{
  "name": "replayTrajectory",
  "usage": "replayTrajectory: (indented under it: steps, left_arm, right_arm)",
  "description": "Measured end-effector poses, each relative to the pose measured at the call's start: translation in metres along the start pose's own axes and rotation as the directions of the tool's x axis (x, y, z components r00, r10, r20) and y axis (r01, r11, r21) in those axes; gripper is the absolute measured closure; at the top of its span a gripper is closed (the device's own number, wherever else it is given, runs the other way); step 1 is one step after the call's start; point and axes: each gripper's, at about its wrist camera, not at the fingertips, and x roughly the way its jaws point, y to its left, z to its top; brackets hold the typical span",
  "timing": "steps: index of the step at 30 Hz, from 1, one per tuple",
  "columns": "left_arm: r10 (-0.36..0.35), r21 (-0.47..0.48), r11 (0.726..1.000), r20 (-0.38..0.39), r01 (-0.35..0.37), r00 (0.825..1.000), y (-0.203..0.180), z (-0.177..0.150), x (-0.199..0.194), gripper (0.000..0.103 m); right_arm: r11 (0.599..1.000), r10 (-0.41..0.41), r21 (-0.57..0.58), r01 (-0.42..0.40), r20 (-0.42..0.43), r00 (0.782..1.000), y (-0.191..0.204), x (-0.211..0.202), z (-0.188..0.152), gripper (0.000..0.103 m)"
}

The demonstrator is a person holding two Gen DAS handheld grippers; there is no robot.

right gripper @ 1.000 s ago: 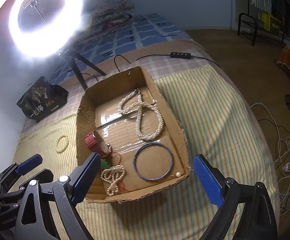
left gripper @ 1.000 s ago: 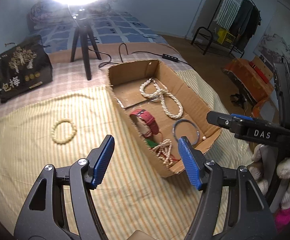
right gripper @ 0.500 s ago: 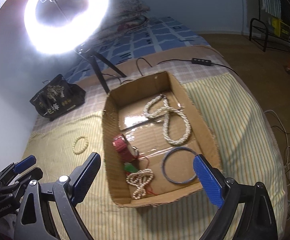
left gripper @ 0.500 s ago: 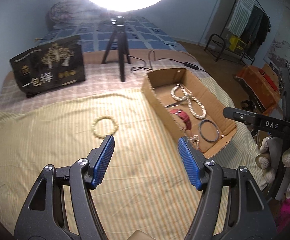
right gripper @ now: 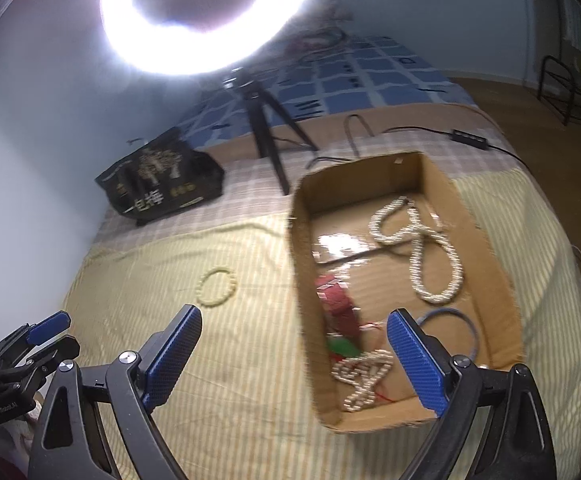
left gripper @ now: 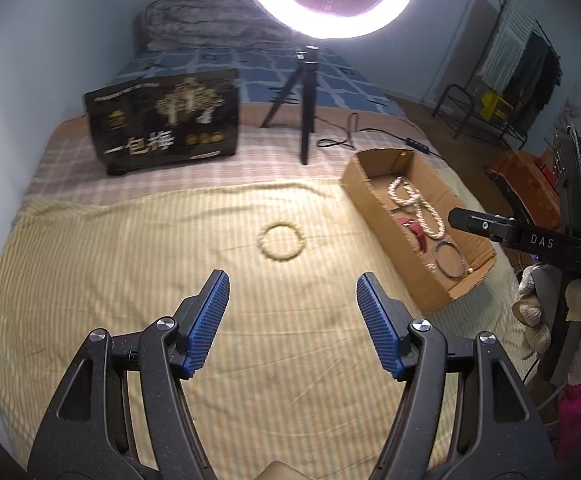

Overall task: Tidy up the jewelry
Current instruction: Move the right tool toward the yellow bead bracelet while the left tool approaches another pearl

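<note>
Where ribbed blue tongs (left gripper: 290, 320) gape, round beaded bracelet (left gripper: 281, 241) rests on striped cloth (left gripper: 130, 264).

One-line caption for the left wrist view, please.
Open left gripper above striped bedspread, facing a loose bead bracelet; cardboard box of jewelry to its right.

left gripper (left gripper: 292, 306): black arms, blue ribbed pads, silver screws | right gripper (right gripper: 294, 344): same, "DAS" marking | hand (left gripper: 534, 320): white knit glove, pink sleeve

Cream bead bracelet (left gripper: 281, 241) lies flat beside cardboard box (left gripper: 386, 224).
</note>
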Motion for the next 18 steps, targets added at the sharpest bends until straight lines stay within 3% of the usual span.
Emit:
replayTrajectory:
  steps: [9, 13, 15, 18]
  left_arm:
    - [0.057, -0.060, 0.996, -0.045, -0.059, 0.997, 0.066, -0.029, -0.013, 0.035]
    - [0.059, -0.057, 0.996, -0.063, -0.062, 0.996, 0.081, -0.046, -0.018, 0.035]
    - [0.051, -0.046, 0.997, -0.076, -0.055, 0.996, 0.085, -0.055, -0.020, 0.048]
    - [0.034, -0.042, 0.998, -0.103, -0.039, 0.994, 0.088, -0.066, -0.018, 0.056]
  right_arm:
    - [0.996, 0.024, -0.085, -0.028, -0.046, 0.999, 0.041, 0.024, -0.004, 0.008]
    - [0.993, 0.036, -0.106, -0.043, -0.075, 0.997, 0.051, 0.035, -0.006, 0.016]
    - [0.993, 0.040, -0.110, -0.049, -0.089, 0.995, 0.055, 0.040, -0.007, 0.019]
    - [0.993, 0.050, -0.101, -0.061, -0.109, 0.993, 0.058, 0.048, -0.009, 0.028]
